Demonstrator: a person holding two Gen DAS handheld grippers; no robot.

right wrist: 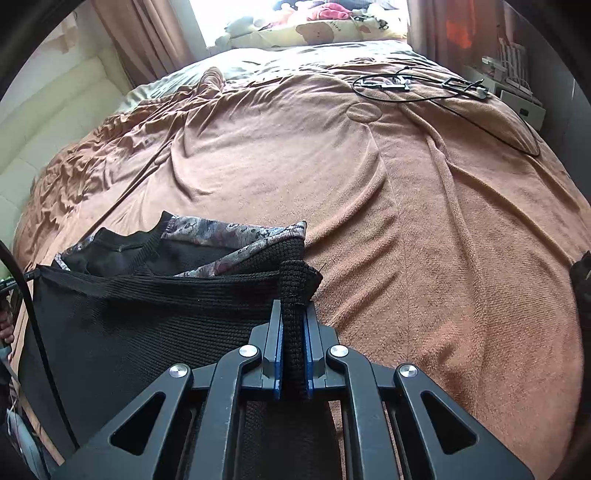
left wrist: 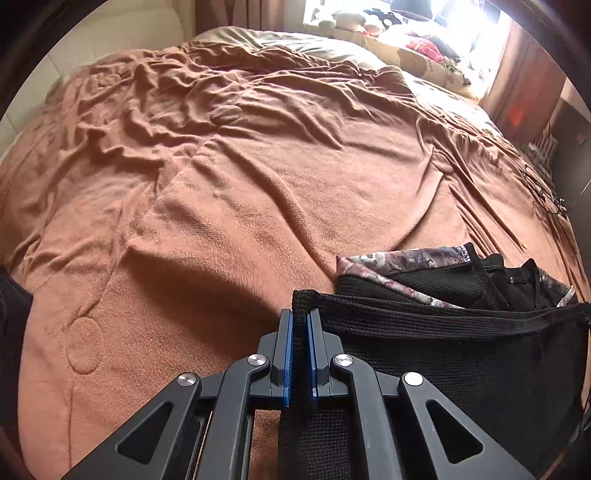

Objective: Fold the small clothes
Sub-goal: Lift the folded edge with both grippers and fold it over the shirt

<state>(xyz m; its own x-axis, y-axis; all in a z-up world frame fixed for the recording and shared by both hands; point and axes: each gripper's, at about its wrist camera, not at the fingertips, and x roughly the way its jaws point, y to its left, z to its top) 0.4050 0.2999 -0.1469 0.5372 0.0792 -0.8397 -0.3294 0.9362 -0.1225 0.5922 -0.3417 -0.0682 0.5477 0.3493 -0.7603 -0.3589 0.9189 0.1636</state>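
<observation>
The left gripper [left wrist: 302, 317], a black linkage claw with blue pads, is clamping one corner of the black ribbed-knit garment [left wrist: 424, 354], and the fabric edge is standing pinched between its two closed fingers, rising just above the tips. The right gripper [right wrist: 293, 312], of the same black and blue construction, is clamping the opposite corner of that garment [right wrist: 155, 325], with a thick bunched fold of knit protruding above its closed fingers. Between the two claws the black hem band is stretching as a taut, nearly straight line, and the body of the garment is hanging below it toward the cameras. Beyond the taut hem, the far part of the garment is lying on the brown fleece bedspread [left wrist: 229, 206], showing a black ribbed neckline and grey-maroon patterned panels [left wrist: 406, 256] at the shoulders. In the right wrist view the same patterned panels [right wrist: 236, 230] are lying to the left of the claw, resting on the bedspread [right wrist: 424, 221]. The bedspread is lying wrinkled across a wide bed, most heavily toward the cream padded headboard [right wrist: 55, 110]. A thin black cable with small connectors [right wrist: 413, 86] is lying looped on the far right part of the bed, well apart from the garment. Brown curtains [right wrist: 147, 33] are hanging beside a brightly lit window at the far end.
</observation>
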